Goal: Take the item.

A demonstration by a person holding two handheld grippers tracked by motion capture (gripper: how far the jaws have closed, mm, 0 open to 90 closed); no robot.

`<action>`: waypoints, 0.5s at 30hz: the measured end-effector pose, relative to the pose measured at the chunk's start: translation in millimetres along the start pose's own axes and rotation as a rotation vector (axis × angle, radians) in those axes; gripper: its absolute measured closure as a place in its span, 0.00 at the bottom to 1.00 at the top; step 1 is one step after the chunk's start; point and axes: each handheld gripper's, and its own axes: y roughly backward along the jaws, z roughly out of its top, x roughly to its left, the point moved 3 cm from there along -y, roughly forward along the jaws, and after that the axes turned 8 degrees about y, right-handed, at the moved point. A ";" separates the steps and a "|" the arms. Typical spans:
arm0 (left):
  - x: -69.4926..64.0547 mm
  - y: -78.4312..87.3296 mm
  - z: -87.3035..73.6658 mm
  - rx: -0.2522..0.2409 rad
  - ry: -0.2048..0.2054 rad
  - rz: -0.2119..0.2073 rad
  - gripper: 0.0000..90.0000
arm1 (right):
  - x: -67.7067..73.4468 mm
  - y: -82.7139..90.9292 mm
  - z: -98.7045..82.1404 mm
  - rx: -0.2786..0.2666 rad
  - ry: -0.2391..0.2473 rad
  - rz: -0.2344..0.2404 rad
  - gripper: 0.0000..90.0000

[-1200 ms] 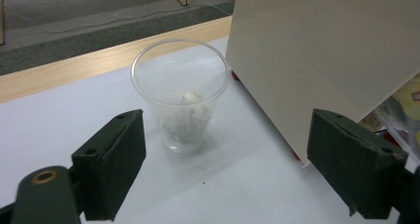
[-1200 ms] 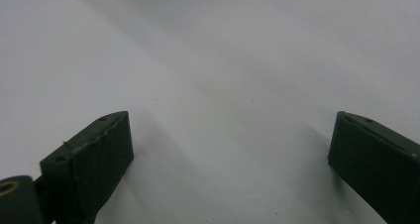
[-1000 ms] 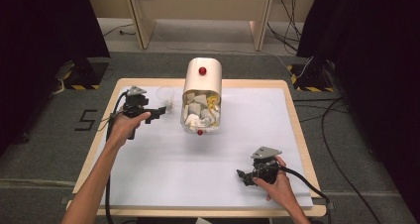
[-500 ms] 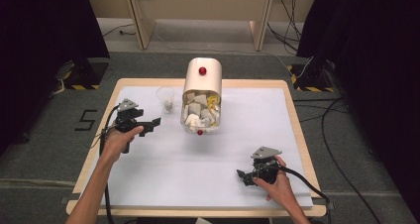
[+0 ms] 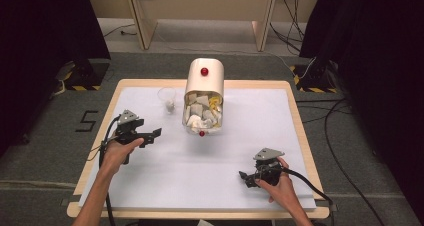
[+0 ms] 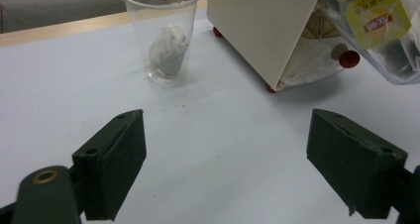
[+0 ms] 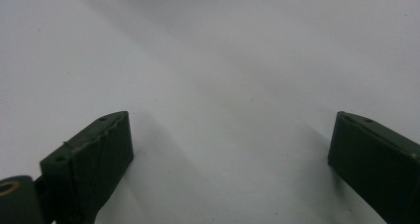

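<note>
In the high view, the left hand-held gripper (image 5: 150, 135) sits at centre left of the frame over the white counter (image 5: 165, 181), its jaws spread wide and empty, aimed toward the bin. The cup (image 5: 167, 99), holding a crumpled white wad (image 6: 168, 45), stands upright above it in the frame, just left of the tipped cream bin (image 5: 204, 93), whose mouth spills wrappers (image 5: 202, 113). The right hand-held gripper (image 5: 247, 178) rests at lower right, jaws also wide apart and empty, well apart from cup and bin.
</note>
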 end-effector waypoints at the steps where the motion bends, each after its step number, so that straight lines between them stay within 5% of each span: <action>1: -0.7 0.6 -1.5 -0.004 -0.002 -0.002 0.16 | 0.0 0.0 0.0 0.001 0.000 0.000 0.04; 15: -11.8 8.4 -25.6 -0.011 -0.028 -0.010 0.16 | 0.0 0.0 0.0 0.000 0.001 0.000 0.04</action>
